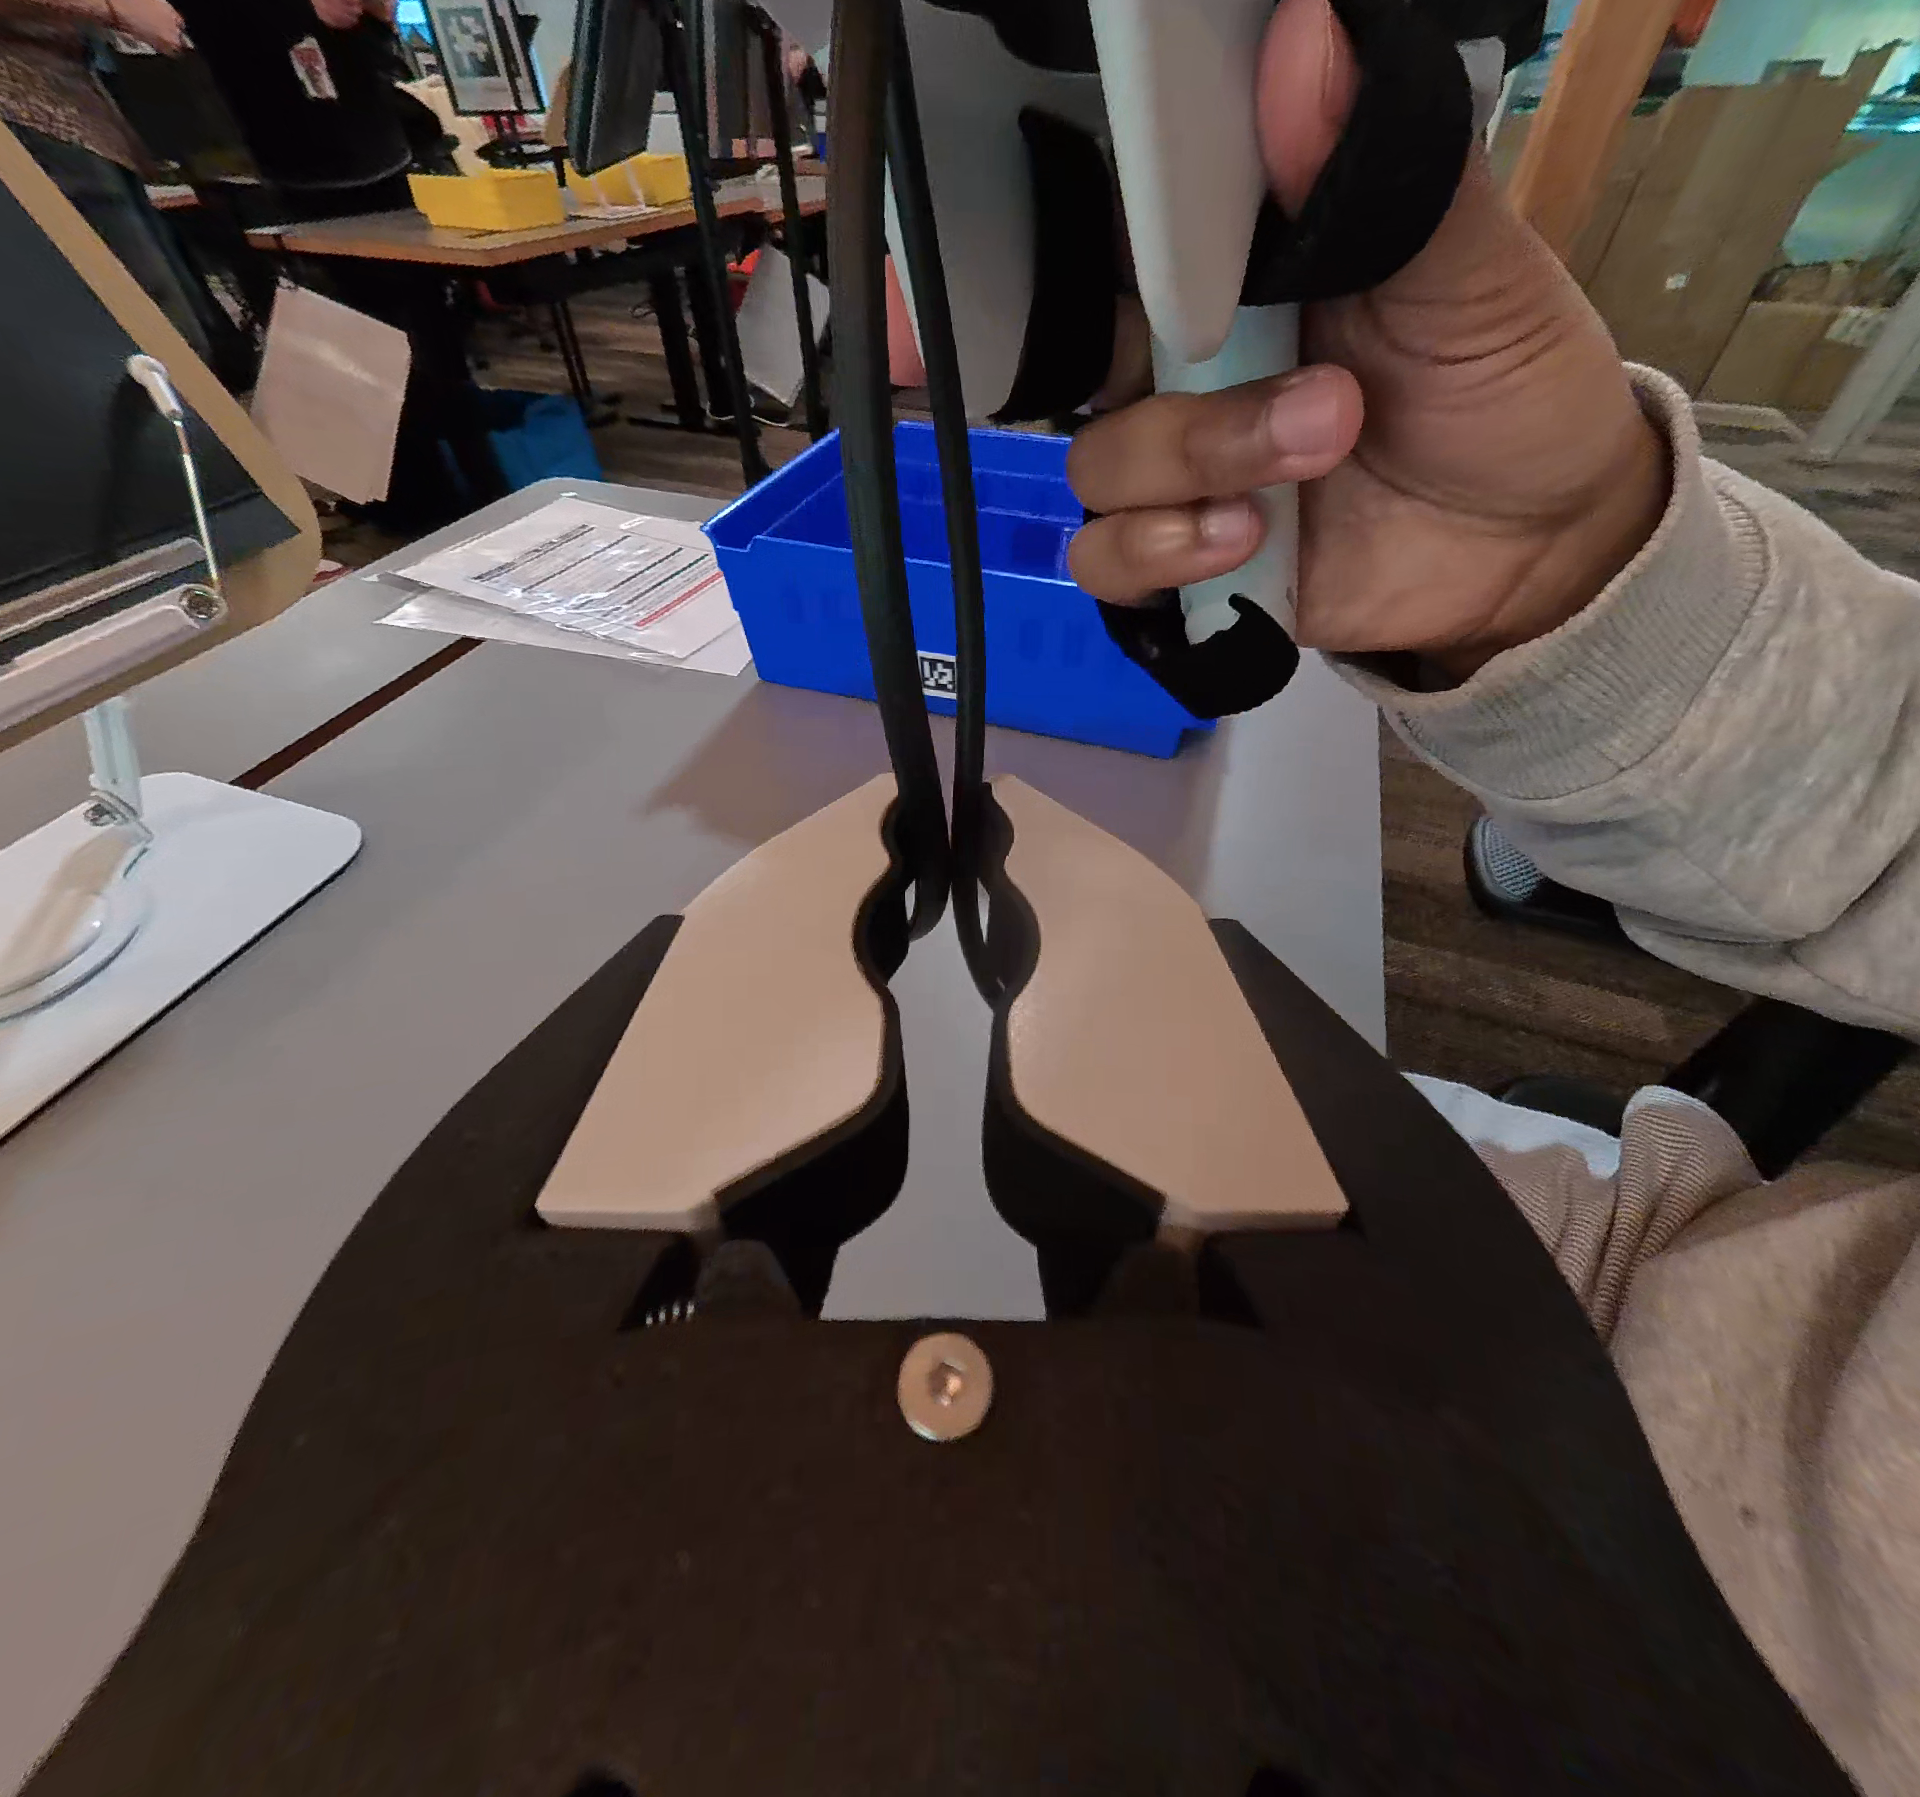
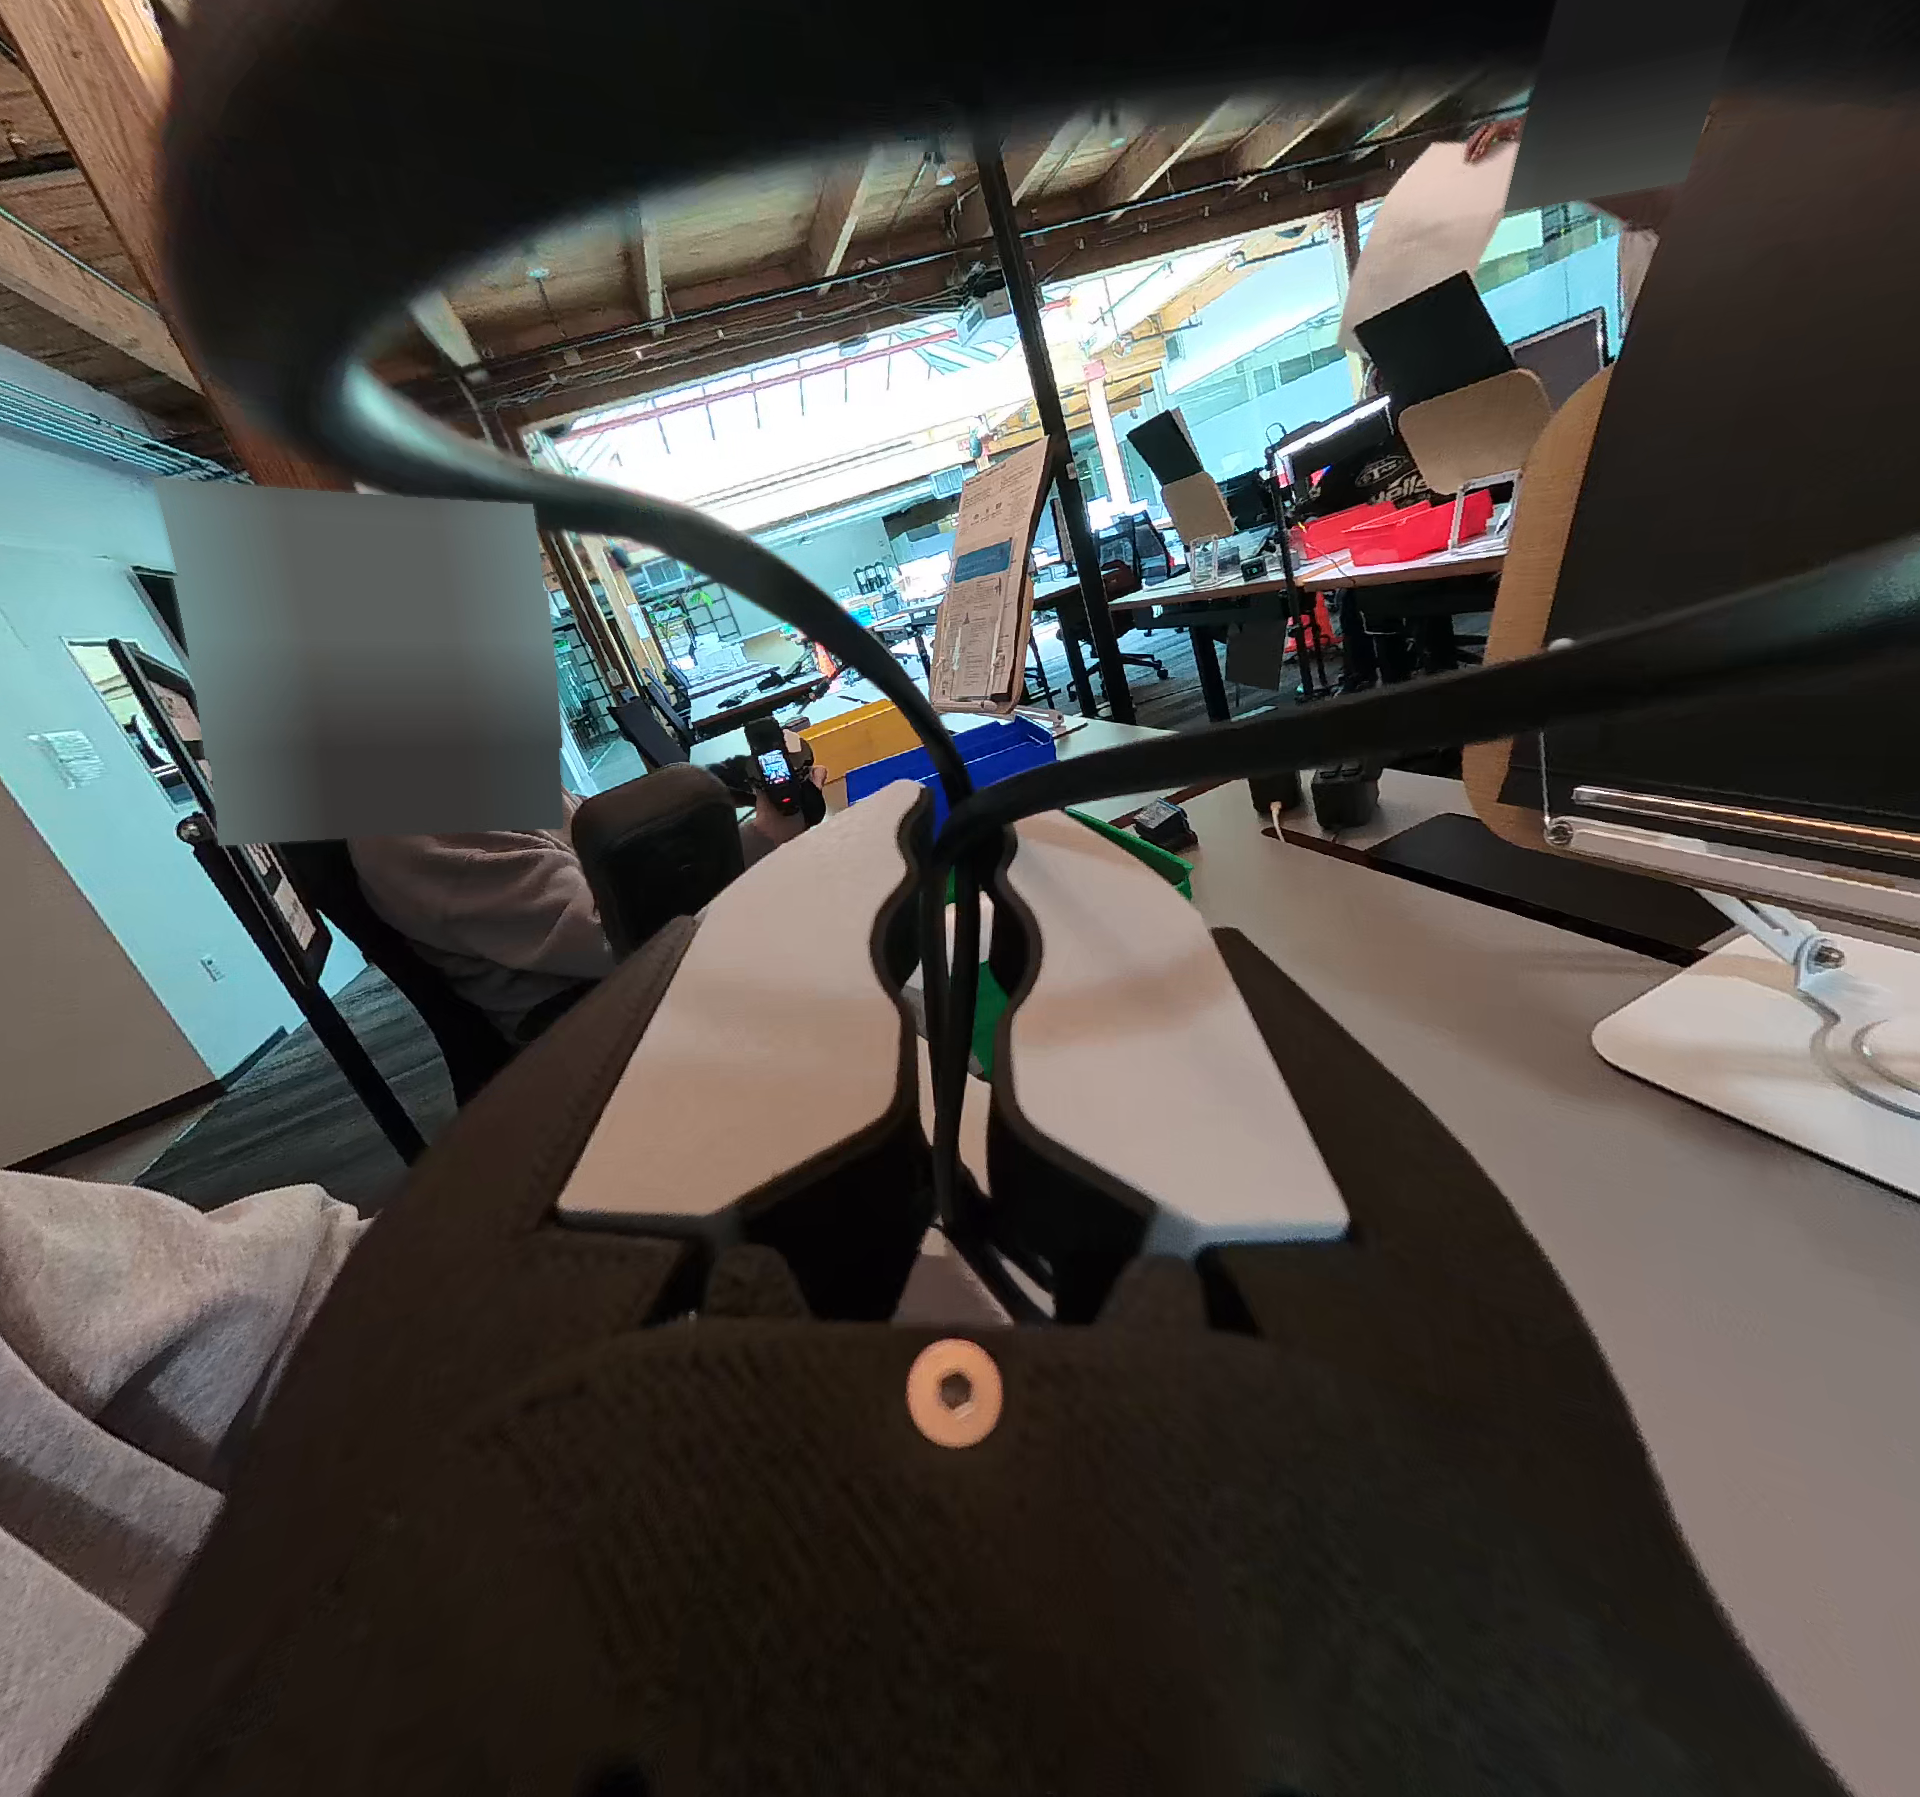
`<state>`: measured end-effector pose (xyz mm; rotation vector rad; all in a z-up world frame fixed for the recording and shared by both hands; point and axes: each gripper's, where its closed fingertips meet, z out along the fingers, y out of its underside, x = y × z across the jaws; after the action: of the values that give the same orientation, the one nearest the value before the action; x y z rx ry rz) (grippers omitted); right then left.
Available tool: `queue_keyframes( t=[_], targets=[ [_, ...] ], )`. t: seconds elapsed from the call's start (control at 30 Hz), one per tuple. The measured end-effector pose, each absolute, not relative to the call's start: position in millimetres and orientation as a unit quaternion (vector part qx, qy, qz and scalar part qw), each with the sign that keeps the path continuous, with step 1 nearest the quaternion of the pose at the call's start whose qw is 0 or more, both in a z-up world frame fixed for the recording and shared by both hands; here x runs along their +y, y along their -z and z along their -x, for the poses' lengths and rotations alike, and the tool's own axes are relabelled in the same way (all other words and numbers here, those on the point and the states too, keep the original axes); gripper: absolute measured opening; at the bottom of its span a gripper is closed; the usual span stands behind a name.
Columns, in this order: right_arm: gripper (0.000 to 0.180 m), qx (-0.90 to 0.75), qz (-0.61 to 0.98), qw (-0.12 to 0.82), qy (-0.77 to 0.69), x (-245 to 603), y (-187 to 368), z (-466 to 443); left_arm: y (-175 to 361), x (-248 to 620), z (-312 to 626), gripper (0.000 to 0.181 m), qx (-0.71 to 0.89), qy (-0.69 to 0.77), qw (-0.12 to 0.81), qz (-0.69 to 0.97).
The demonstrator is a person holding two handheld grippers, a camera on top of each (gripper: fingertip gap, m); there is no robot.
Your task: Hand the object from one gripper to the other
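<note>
At centre frame in both wrist views, a looped black cable, light, limp and likely slippery, sits pinched at once by the left gripper and right gripper, best held near the tips.

Right hand-held gripper closed on black cable, cable looping upward, grey table below, blue bin beyond

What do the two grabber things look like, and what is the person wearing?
The left gripper has tan, wavy-edged finger plates on a wide black body with a silver screw. The right gripper is built the same, but its plates are pale grey. In the left wrist view its handle is light grey with a black strap. The person's sleeve is a beige ribbed-cuff sweatshirt.
</note>
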<state>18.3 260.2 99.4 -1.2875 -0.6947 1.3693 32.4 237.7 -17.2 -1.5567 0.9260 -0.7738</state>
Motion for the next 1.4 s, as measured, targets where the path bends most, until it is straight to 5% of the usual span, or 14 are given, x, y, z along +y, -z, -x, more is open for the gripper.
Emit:
queue_keyframes(
  t=[0.27, 0.47, 0.7, 1.1, 1.4],
  targets=[
    [0.009, -0.268, 0.539, 0.532, -0.596, 268, -100, -25, 9, 237, -27, 0.007, 0.39, 0.33, 0.554, 0.657],
    [0.062, -0.333, 0.625, 0.409, -0.575, 278, -42, -3, -11, 248, -2, 0.007, 0.333, 0.347, 0.571, 0.665],
    [0.054, -0.374, 0.656, 0.251, -0.606, 257, 9, 19, -36, 276, 65, 0.007, 0.23, 0.318, 0.619, 0.68],
    [0.049, -0.49, 0.482, 0.619, -0.38, 262, -53, 9, -33, 245, 60, 0.007, 0.351, 0.337, 0.533, 0.692],
    [0.059, -0.516, 0.451, 0.578, -0.443, 231, -59, 16, -29, 217, 30, 0.007, 0.451, 0.294, 0.521, 0.662]
  ],
)
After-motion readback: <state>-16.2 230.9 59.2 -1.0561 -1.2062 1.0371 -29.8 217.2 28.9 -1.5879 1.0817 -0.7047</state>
